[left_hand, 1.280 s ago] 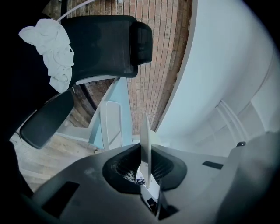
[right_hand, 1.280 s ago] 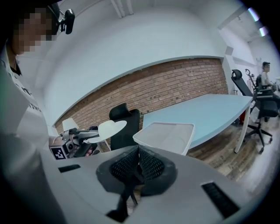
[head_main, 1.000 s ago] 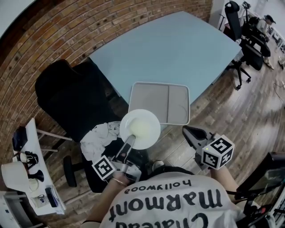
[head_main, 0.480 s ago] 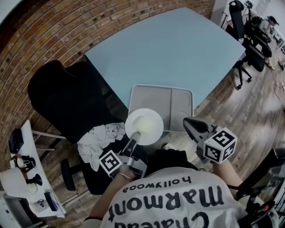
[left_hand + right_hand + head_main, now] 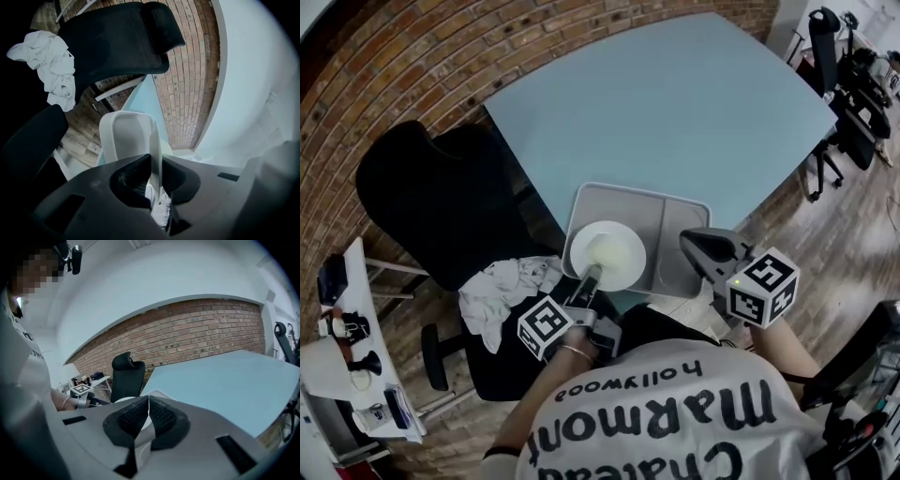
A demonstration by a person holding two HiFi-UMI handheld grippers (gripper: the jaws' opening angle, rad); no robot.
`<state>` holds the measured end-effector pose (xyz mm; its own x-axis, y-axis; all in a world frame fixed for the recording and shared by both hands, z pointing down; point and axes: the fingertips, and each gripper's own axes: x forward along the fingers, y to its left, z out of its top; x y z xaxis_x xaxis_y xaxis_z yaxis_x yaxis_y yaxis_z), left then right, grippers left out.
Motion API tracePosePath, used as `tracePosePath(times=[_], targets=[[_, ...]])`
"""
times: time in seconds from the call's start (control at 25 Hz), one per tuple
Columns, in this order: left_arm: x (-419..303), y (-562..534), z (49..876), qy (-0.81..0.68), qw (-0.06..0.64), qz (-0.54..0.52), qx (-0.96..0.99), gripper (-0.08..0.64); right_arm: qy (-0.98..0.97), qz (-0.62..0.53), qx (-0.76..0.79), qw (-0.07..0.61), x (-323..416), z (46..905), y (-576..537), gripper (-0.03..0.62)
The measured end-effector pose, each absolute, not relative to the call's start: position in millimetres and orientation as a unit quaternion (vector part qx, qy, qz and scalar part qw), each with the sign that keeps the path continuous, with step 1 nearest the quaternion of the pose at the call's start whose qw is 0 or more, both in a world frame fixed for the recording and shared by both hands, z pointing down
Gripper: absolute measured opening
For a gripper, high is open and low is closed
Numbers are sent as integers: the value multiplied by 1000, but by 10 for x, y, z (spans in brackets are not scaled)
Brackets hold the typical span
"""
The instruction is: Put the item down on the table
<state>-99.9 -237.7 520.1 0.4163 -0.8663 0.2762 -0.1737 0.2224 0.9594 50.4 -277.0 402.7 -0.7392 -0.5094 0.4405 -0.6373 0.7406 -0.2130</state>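
Note:
A round white plate [image 5: 607,253] hangs over the left half of a grey two-part tray [image 5: 675,225] at the near edge of the light blue table [image 5: 675,103]. My left gripper [image 5: 592,275] is shut on the plate's near rim. In the left gripper view the plate [image 5: 156,150] stands edge-on between the jaws, with the tray [image 5: 124,136] behind it. My right gripper [image 5: 701,246] hovers by the tray's near right corner, shut with nothing in it. In the right gripper view its pads [image 5: 161,416] are pressed together and the plate [image 5: 123,401] shows to the left.
A black office chair [image 5: 431,206] stands left of the table, near a crumpled white cloth [image 5: 502,286]. A small white side table [image 5: 342,366] with oddments is at the far left. More office chairs [image 5: 848,84] stand at the far right. A brick wall runs behind.
The left gripper has carried the plate forward from above the floor and chair to above the tray. The right gripper has also moved forward to the tray's edge.

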Motion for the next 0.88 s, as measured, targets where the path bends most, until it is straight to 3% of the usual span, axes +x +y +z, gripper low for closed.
tracePosePath(times=[0.88], targets=[[-882,-2674,5479,-537,666,-249,454,32,-920,188,294,176,785,4116,-3164,11]])
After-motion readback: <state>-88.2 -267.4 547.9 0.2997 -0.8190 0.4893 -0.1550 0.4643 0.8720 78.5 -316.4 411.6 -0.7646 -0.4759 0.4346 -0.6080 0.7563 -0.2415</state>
